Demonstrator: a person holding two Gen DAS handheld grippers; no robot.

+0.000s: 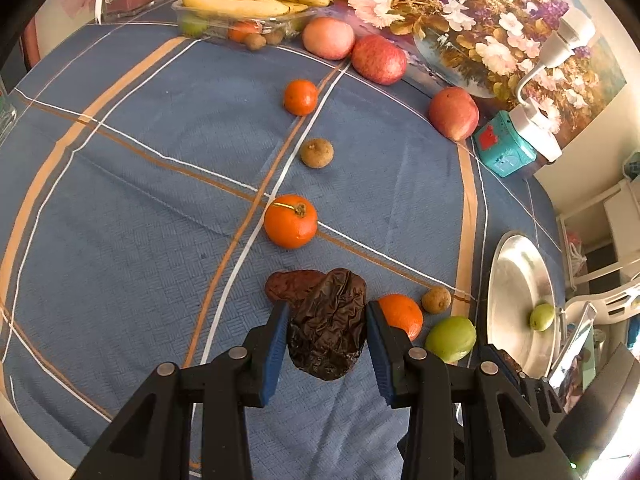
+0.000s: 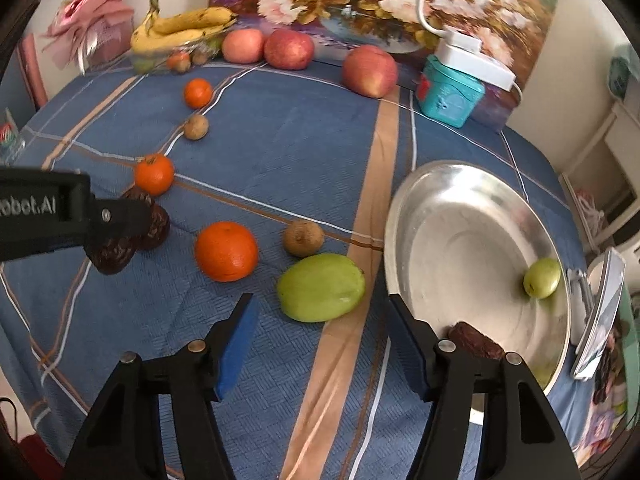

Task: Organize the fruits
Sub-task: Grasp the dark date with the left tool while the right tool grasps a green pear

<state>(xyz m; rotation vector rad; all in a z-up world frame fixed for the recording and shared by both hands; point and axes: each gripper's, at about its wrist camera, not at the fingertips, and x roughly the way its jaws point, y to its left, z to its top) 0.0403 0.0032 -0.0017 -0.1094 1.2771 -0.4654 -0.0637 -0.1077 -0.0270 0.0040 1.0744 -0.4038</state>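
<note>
The table (image 2: pixel 304 152) wears a blue plaid cloth. At its right edge sits a wide metal plate (image 2: pixel 460 240) holding a small green fruit (image 2: pixel 542 278) and a dark date (image 2: pixel 474 340) at its near rim. Three red apples (image 2: pixel 370 70) line the far side beside bananas (image 2: pixel 184 26). The right tongs (image 2: pixel 322 334) hang released, just short of a green fruit (image 2: pixel 320 287) on the cloth. The left tongs (image 1: pixel 327 330) are clenched on a wrinkled dark date (image 1: pixel 328 326), with another date (image 1: pixel 294 285) just beyond.
</note>
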